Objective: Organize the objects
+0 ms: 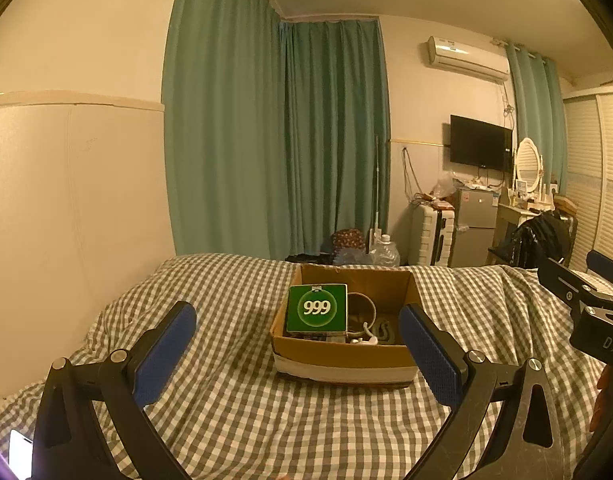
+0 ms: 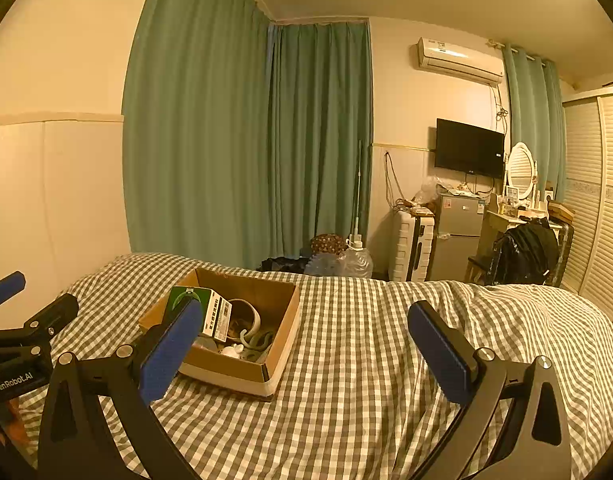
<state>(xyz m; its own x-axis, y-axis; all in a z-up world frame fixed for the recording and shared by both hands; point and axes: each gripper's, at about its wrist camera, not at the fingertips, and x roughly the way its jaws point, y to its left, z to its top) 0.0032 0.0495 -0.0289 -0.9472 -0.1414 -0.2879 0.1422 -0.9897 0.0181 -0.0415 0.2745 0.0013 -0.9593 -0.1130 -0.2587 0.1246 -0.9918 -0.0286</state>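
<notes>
Left wrist view: the left gripper (image 1: 296, 354) hangs over the bed (image 1: 234, 412) with its jaws spread wide and nothing between them. Straight ahead, framed between the two blue pads, sits an open cardboard box (image 1: 342, 354) on the checked cover. Inside it, toward the left jaw's side, a green carton marked 999 (image 1: 316, 307) lies tilted on top of other things; beside it, toward the right jaw, stands a pale round ring-shaped container (image 1: 362, 308), with a grey cord (image 1: 384, 330) and a small white item (image 1: 366, 341) at the near wall. The right gripper (image 2: 304, 350) also has its jaws wide and empty; in the right wrist view the box lies ahead beyond the left jaw, whose pad overlaps the carton's corner.
</notes>
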